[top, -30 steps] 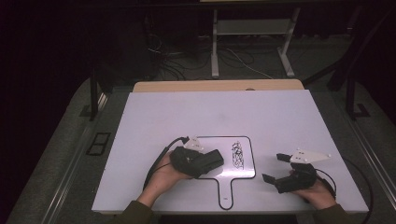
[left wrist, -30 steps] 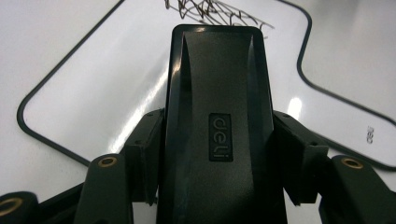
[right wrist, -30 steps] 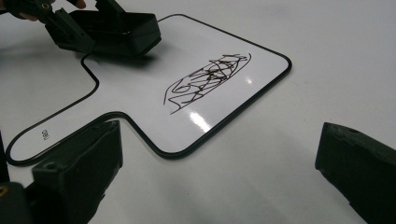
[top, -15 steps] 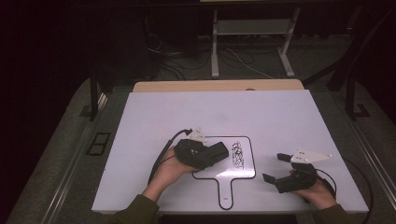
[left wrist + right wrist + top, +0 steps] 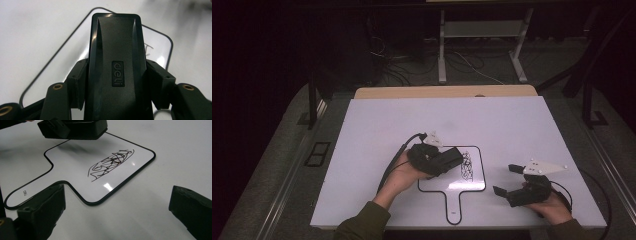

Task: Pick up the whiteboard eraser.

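Presently your left tool [image 5: 454, 159] pinches the stiff, light eraser [image 5: 116, 67] by its sides, over the scribble [image 5: 467, 165]; right tool [image 5: 507, 181] spread, empty.

Both grippers are black. The left gripper [image 5: 455, 158] has brass-coloured screws (seen close up) and a black cable. The right gripper [image 5: 504, 180] carries a grey three-cornered plate with tiny dots. The person's sleeves are dark green.

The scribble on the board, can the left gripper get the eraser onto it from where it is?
Probably yes: the eraser hangs beside the scribble with nothing between.
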Motion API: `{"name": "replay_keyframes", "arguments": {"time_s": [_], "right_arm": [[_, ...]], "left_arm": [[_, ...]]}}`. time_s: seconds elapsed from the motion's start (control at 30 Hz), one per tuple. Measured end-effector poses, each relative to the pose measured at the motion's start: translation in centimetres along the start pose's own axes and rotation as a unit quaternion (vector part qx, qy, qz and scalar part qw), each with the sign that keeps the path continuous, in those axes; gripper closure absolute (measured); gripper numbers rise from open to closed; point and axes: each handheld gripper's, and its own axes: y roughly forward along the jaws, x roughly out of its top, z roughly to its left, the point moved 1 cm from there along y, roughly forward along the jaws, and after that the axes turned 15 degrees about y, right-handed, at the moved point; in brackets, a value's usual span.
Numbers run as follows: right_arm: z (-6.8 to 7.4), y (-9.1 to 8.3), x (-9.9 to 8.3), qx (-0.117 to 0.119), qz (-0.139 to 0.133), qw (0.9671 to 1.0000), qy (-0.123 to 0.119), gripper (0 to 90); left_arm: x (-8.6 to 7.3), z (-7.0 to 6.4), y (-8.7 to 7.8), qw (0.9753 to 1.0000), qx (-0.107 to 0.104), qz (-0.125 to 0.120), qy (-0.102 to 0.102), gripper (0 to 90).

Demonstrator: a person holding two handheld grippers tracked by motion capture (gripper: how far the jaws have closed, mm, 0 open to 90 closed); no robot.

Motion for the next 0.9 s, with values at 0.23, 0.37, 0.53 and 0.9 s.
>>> {"name": "replay_keyframes", "arguments": {"time_s": [0.23,0.37,0.53,0.9], "right_arm": [[0.0,-0.1,0.0,0.001,0.0,1.0,0.003,0.0],[-0.1,-0.1,0.0,0.001,-0.002,1.0,0.001,0.0],[-0.2,-0.2,0.0,0.001,-0.003,1.0,0.005,0.0],[-0.3,-0.2,-0.1,0.002,-0.004,1.0,0.005,0.0]], "left_arm": [[1.6,0.6,1.2,0.9999,0.002,-0.004,0.012,39.3],[2.5,1.1,2.3,0.9999,0.001,-0.002,0.014,39.3],[3.3,1.8,3.7,0.9997,0.003,0.004,0.024,39.3],[3.9,2.9,6.3,0.9997,0.012,0.003,0.021,39.3]]}}
